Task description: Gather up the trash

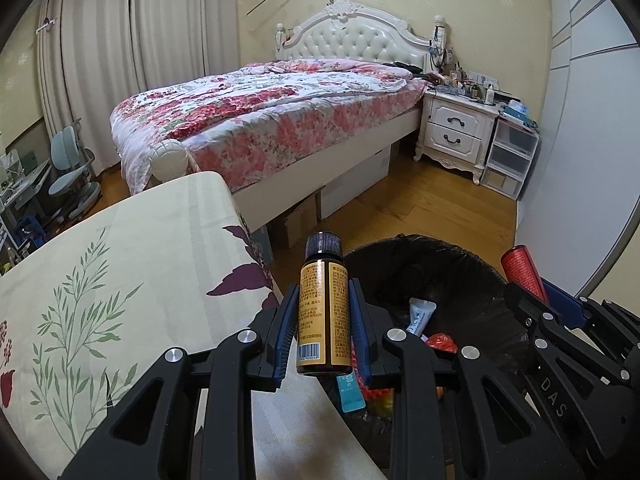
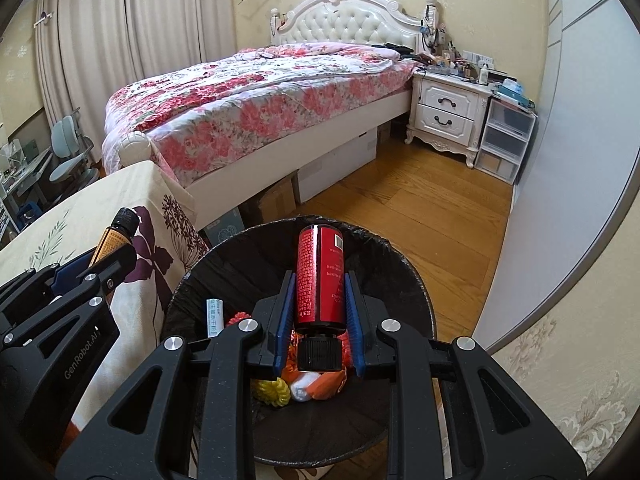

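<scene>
My left gripper (image 1: 323, 292) is shut on a small brown bottle (image 1: 323, 312) with an orange label and dark cap, held at the edge of the covered table beside the bin. My right gripper (image 2: 318, 280) is shut on a red bottle (image 2: 320, 276), black cap toward the camera, held over the open black-lined trash bin (image 2: 408, 280). The bin (image 1: 460, 264) holds a white tube (image 1: 420, 314), red and orange wrappers (image 2: 316, 384) and a yellow piece (image 2: 274, 392). The red bottle (image 1: 522, 270) also shows at the right of the left wrist view; the brown bottle (image 2: 114, 236) at the left of the right wrist view.
A table with a floral cloth (image 1: 120, 280) stands left of the bin. A bed with a floral quilt (image 1: 260, 120) is behind, boxes (image 1: 296, 220) under it. A white nightstand (image 1: 456, 132) and plastic drawers (image 1: 508, 156) stand at the back right. A wardrobe wall (image 1: 580, 160) runs along the right.
</scene>
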### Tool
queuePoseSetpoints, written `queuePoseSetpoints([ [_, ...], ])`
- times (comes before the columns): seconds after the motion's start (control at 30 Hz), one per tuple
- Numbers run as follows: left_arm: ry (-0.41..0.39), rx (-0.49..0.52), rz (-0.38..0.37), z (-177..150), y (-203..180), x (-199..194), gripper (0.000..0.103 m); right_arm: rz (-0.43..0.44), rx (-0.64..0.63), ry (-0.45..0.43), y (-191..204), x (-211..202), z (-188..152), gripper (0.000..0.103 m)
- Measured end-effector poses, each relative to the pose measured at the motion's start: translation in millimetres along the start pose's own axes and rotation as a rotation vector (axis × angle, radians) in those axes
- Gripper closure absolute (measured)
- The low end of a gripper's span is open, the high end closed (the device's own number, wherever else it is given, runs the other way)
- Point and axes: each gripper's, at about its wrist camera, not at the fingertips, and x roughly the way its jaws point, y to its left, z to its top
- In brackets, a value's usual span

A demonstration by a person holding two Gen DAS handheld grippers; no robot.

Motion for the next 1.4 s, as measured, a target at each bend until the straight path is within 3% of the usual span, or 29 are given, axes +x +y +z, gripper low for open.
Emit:
queuePoseSetpoints([
  [0.07, -0.002, 0.004, 0.005, 0.3, -0.4, 0.5, 0.072, -0.004, 0.003, -0.003, -1.2, 0.9, 0.0, 0.079],
  [0.17, -0.014, -0.004, 0.015, 0.6, 2.2, -1.1, 0.051, -0.009, 0.004, -0.003, 0.0, 2.4, 0.4, 0.078],
  [0.3, -0.031, -0.021, 0.028, 1.7, 6.8, -4.4, 0.03, -0.031, 0.009, -0.018, -0.1, 0.0, 0.2, 0.063],
  [0.57, -0.059, -0.035, 0.049, 1.3, 14.6, -15.3, 0.021, -0.061, 0.012, -0.049, -1.6, -11.5, 0.7, 0.041],
  [0.63, -0.059, -0.042, 0.051, 0.0, 17.4, -18.1, 0.02, -0.065, 0.013, -0.055, -1.8, -14.3, 0.3, 0.03],
  [0.83, -0.067, -0.052, 0.063, -6.6, 25.4, -31.6, 0.018, -0.073, 0.01, -0.065, -0.6, -23.9, -2.0, 0.024],
  [1.4, -0.086, -0.072, 0.088, -26.2, 46.3, -71.9, 0.016, -0.068, -0.007, -0.109, 17.8, -67.9, -15.2, 0.019],
])
